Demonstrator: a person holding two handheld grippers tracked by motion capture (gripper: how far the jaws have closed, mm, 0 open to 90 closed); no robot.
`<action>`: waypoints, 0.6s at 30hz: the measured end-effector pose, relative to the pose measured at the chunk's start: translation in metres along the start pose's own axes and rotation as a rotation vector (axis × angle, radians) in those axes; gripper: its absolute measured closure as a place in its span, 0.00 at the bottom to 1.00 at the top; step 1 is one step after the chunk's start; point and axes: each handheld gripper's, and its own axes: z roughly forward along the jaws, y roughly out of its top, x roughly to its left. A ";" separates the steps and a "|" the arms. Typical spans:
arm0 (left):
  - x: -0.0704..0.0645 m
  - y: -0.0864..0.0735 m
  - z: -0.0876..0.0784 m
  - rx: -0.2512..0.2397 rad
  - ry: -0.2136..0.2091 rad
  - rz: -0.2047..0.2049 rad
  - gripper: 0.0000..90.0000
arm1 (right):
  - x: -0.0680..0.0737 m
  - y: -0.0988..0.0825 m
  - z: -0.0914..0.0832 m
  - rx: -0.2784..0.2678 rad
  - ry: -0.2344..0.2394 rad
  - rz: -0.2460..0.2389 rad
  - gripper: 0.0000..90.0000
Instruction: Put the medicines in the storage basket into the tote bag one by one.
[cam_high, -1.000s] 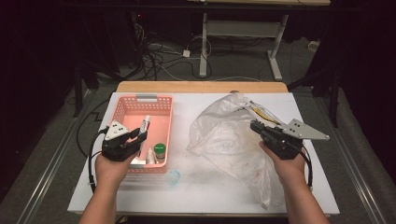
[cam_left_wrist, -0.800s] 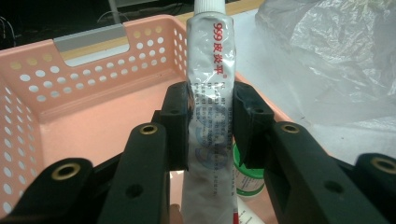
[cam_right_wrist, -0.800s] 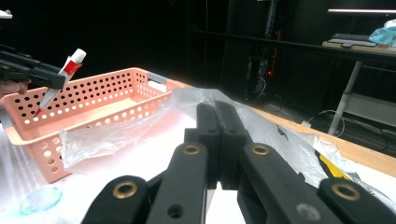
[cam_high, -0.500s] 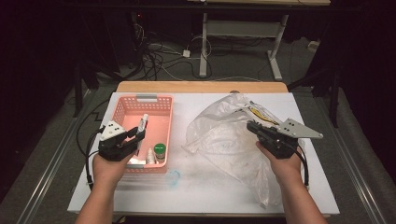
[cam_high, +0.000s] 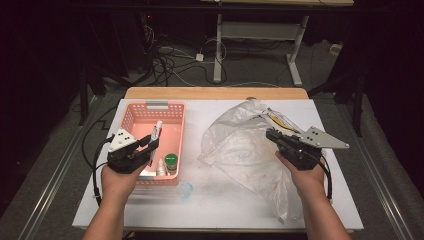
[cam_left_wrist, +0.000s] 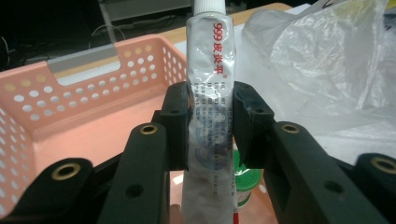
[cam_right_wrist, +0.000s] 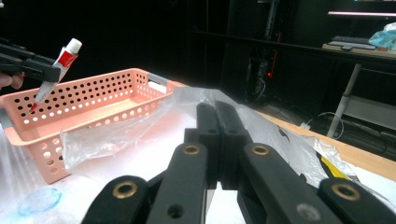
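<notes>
My left gripper (cam_high: 153, 142) (cam_left_wrist: 211, 100) is shut on a white ointment tube (cam_high: 157, 130) (cam_left_wrist: 211, 88) with red print, held cap-up over the pink basket (cam_high: 150, 107) (cam_left_wrist: 79, 79). The tube (cam_right_wrist: 58, 63) also appears far left in the right gripper view, above the basket (cam_right_wrist: 93, 91). My right gripper (cam_high: 272, 134) (cam_right_wrist: 215, 112) is shut on the raised edge of a large clear plastic bag (cam_high: 240, 150) (cam_right_wrist: 116, 133) right of the basket. The bag (cam_left_wrist: 327, 60) is crumpled and partly lifted off the white table.
Inside the basket's near end stand a green-capped bottle (cam_high: 171, 161) (cam_left_wrist: 245, 175) and a small white bottle (cam_high: 161, 168). A small bluish clear piece (cam_high: 185, 190) (cam_right_wrist: 39, 200) lies on the table (cam_high: 225, 210) before the basket. Something yellow (cam_high: 277, 120) shows inside the bag.
Both hands have shifted only slightly. The bag's raised edge has moved a little leftward with the right gripper. The tube stays held over the basket.
</notes>
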 end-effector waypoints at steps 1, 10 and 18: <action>-0.002 0.001 -0.001 -0.004 -0.005 0.000 0.75 | 0.000 0.000 -0.001 0.000 -0.001 -0.002 1.00; -0.027 0.010 -0.005 -0.036 -0.067 0.019 0.75 | 0.002 0.001 -0.004 -0.006 0.001 -0.001 1.00; -0.048 0.012 0.005 -0.022 -0.130 0.036 0.75 | 0.002 0.001 -0.004 -0.011 0.009 -0.003 1.00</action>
